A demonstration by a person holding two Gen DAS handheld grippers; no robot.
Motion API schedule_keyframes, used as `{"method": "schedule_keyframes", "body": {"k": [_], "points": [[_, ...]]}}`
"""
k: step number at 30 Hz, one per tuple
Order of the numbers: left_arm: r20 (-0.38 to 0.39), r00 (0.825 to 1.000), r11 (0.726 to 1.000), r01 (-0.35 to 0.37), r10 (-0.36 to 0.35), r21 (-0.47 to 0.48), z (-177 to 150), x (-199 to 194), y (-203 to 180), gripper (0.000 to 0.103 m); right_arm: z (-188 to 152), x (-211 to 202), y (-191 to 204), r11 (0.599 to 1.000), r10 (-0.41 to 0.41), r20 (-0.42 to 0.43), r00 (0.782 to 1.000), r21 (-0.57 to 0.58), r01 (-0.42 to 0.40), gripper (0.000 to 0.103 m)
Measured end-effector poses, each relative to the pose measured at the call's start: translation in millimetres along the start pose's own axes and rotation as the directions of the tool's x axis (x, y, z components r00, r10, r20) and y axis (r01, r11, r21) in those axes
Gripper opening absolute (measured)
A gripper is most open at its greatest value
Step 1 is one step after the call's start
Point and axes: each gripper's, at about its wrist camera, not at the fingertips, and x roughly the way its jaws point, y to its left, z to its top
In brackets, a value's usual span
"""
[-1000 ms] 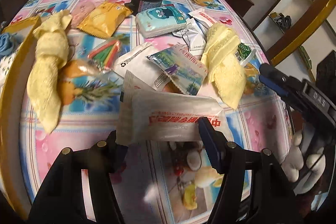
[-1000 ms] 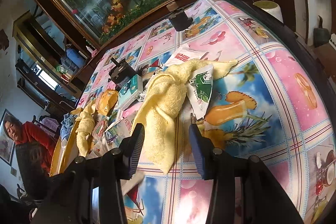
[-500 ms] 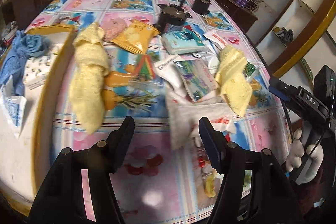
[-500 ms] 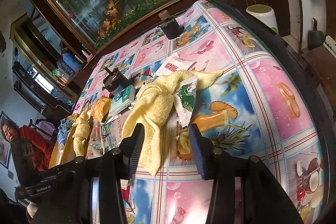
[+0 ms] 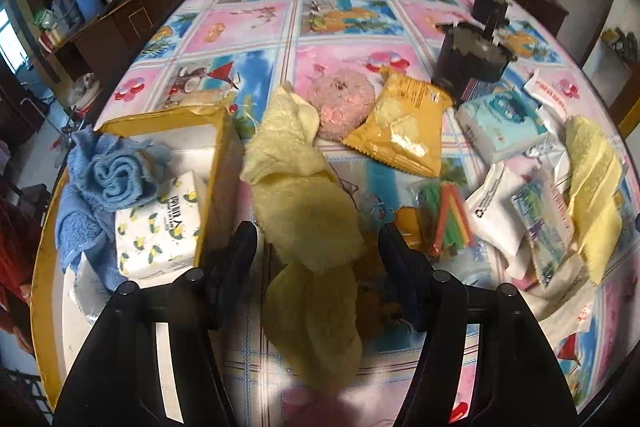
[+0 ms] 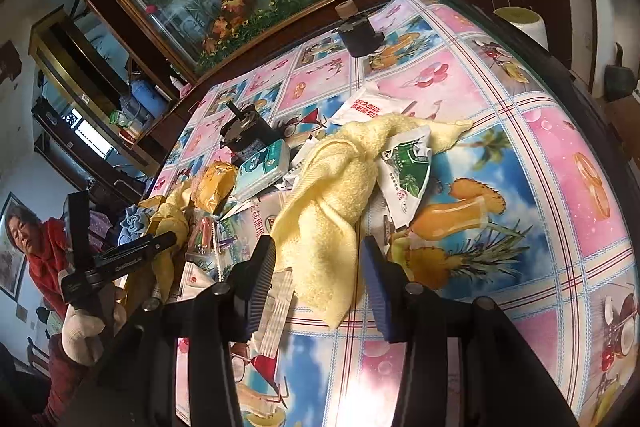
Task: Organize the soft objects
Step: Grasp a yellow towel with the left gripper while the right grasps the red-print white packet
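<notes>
A long yellow towel (image 5: 304, 211) lies on the patterned table, and my left gripper (image 5: 318, 251) is open with its fingers on either side of the towel's near part. A yellow-rimmed tray (image 5: 224, 163) at the left holds a rolled blue towel (image 5: 112, 179) and a lemon-print tissue pack (image 5: 160, 223). A pink fluffy round thing (image 5: 340, 105) lies beyond the towel. My right gripper (image 6: 320, 279) is open above the near end of a second yellow towel (image 6: 332, 195), which also shows at the right of the left wrist view (image 5: 592, 183).
Snack packets lie about: an orange one (image 5: 404, 127), a teal tissue pack (image 5: 500, 123), white sachets (image 5: 496, 211), coloured sticks (image 5: 448, 219). Two black motor-like things (image 5: 472, 59) stand at the back. The left gripper handle (image 6: 120, 259) shows in the right wrist view.
My left gripper let go of the white sachet and swung left over the long yellow towel. My right gripper moved a little closer to the second towel.
</notes>
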Motion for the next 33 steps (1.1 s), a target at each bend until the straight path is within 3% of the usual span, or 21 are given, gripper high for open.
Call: {"method": "schedule_keyframes", "body": {"k": [2,4,5,7,10,12,14,16,19,22,24,27,29,30,31,33], "points": [[-0.001,1.0,0.999,0.031,-0.031,0.012,-2,4,2,0.04,-1,1,6,1.0,0.01,-0.005,1.0,-0.011,-0.01,0.044],[-0.005,0.994,0.994,0.11,-0.11,0.002,-7,-5,5,0.04,-3,1,13,0.999,0.029,-0.01,1.0,-0.029,-0.029,0.044],[-0.011,0.984,0.984,0.176,-0.176,-0.009,-12,-12,7,0.039,-4,2,17,0.998,0.041,-0.018,0.999,-0.044,-0.042,0.044],[0.004,0.971,0.971,0.24,-0.24,0.004,-22,-31,3,0.039,-8,6,27,0.994,0.07,-0.044,0.997,-0.084,-0.074,0.044],[0.034,0.965,0.965,0.261,-0.261,0.019,-30,-49,-1,0.041,-15,20,48,0.974,0.133,-0.119,0.984,-0.167,-0.152,0.044],[0.039,0.974,0.975,0.224,-0.224,0.011,-25,-45,-2,0.045,-18,26,56,0.964,0.144,-0.149,0.978,-0.202,-0.172,0.044],[0.025,0.983,0.983,0.181,-0.18,-0.017,-18,-35,0,0.045,-30,44,88,0.911,0.112,-0.234,0.966,-0.365,-0.194,0.044],[0.003,0.985,0.985,0.172,-0.172,-0.03,-12,-23,1,0.046,-38,52,108,0.854,0.043,-0.252,0.967,-0.493,-0.167,0.044],[0.001,0.993,0.993,0.117,-0.117,-0.011,-5,-10,-5,0.055,-46,63,132,0.755,-0.041,-0.259,0.965,-0.641,-0.14,0.044],[-0.009,1.0,0.999,-0.003,0.004,0.045,-7,3,-15,0.057,-52,76,148,0.65,-0.132,-0.243,0.961,-0.753,-0.101,0.051],[0.011,1.0,0.998,-0.016,0.015,0.055,-10,4,-17,0.067,-55,86,152,0.588,-0.185,-0.228,0.956,-0.805,-0.078,0.051],[0.034,0.999,0.999,0.0,-0.002,0.042,-10,7,-12,0.066,-58,103,148,0.543,-0.243,-0.253,0.937,-0.835,-0.084,0.051],[0.045,0.999,1.0,0.0,-0.001,0.029,-8,5,-7,0.052,-57,109,145,0.559,-0.232,-0.274,0.933,-0.823,-0.103,0.051],[0.056,0.998,0.999,0.037,-0.037,0.012,-7,2,-1,0.051,-54,110,144,0.593,-0.222,-0.302,0.927,-0.797,-0.117,0.048],[0.07,0.995,0.997,0.078,-0.077,-0.007,-8,-4,4,0.05,-50,110,142,0.624,-0.206,-0.317,0.926,-0.771,-0.125,0.038],[0.093,0.987,0.99,0.134,-0.13,-0.039,-10,-13,12,0.049,-45,107,139,0.68,-0.166,-0.339,0.926,-0.719,-0.141,0.034]]}}
